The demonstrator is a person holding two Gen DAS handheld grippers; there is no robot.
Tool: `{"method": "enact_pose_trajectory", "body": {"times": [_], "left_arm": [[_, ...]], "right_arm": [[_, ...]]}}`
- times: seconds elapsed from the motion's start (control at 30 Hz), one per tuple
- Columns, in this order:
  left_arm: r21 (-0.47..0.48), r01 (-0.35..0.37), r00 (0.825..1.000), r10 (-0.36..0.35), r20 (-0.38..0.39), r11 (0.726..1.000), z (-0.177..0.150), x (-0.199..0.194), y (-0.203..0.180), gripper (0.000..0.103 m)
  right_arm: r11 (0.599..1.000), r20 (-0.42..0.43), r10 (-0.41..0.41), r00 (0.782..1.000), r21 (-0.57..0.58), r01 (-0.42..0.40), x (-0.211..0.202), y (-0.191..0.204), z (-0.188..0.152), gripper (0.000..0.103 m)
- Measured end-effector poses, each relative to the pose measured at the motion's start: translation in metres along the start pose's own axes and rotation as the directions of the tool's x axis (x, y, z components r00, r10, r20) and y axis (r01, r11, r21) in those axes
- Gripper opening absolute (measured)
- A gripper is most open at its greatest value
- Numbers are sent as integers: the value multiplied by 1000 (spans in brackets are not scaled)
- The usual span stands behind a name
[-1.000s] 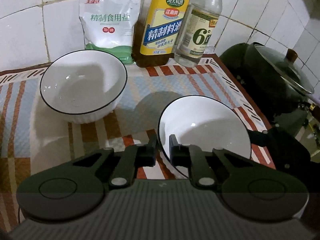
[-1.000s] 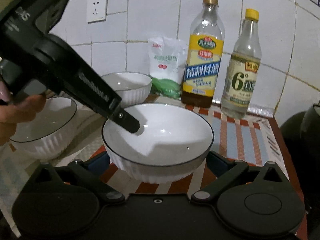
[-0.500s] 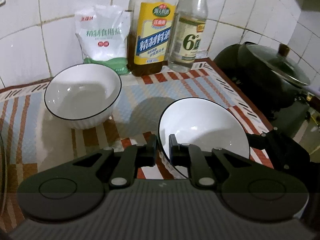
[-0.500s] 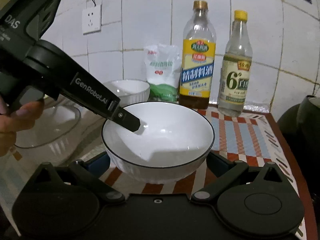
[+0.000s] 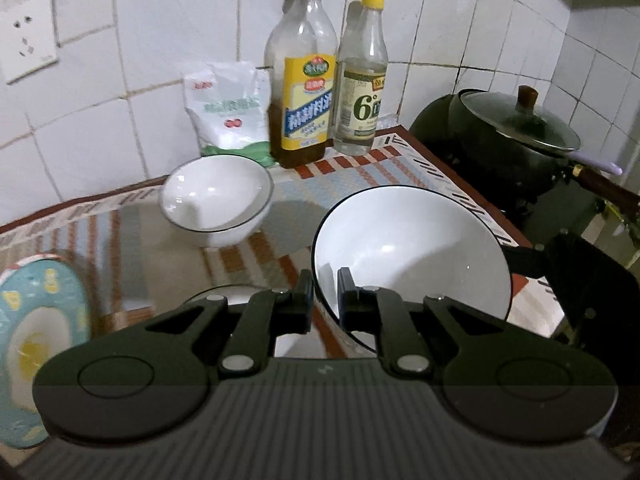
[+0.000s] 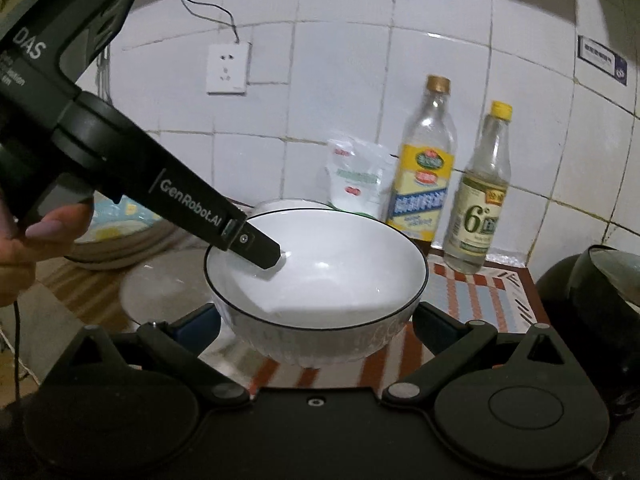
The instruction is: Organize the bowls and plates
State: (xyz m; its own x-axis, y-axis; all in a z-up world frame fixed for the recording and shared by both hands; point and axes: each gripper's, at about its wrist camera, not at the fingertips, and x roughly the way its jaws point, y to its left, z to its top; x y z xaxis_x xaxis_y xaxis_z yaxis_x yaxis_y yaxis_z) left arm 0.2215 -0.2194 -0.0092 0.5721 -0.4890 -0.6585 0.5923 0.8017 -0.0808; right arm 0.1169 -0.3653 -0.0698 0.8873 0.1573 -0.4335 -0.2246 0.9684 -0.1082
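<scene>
wok (image 5: 516, 148) with glass lid sits right of the striped mat (image 5: 344, 184); two bottles (image 5: 304, 80) and a salt bag (image 5: 228, 112) line the wall. white black-rimmed bowl (image 6: 316, 272) is held above the mat, left gripper (image 5: 325, 296) clamped on its rim, right gripper (image 6: 316, 320) clasping its sides.

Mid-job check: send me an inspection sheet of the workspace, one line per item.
Surface: striped woven mat on counter.
Job's things: black-rimmed white ceramic bowl held; second white bowl on mat; teal patterned plate at left.
Clutter: yellow-labelled bottle, clear yellow-capped bottle, white pouch.
Grippers: left hand-held gripper clamps bowl rim; right hand-held gripper straddles bowl sides.
Cables: thin wire above wall socket.
Surroundings: white tiles; dark lidded pot.
</scene>
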Motion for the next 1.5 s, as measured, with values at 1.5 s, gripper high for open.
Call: {"method": "enact_pose_trajectory", "body": {"times": [1.5], "left_arm": [[-76,-78,996,74,-50,994,-43,-2,100,10]], "right_arm": [[994,-132,110,985,1,-111,65,67,8,103]]}}
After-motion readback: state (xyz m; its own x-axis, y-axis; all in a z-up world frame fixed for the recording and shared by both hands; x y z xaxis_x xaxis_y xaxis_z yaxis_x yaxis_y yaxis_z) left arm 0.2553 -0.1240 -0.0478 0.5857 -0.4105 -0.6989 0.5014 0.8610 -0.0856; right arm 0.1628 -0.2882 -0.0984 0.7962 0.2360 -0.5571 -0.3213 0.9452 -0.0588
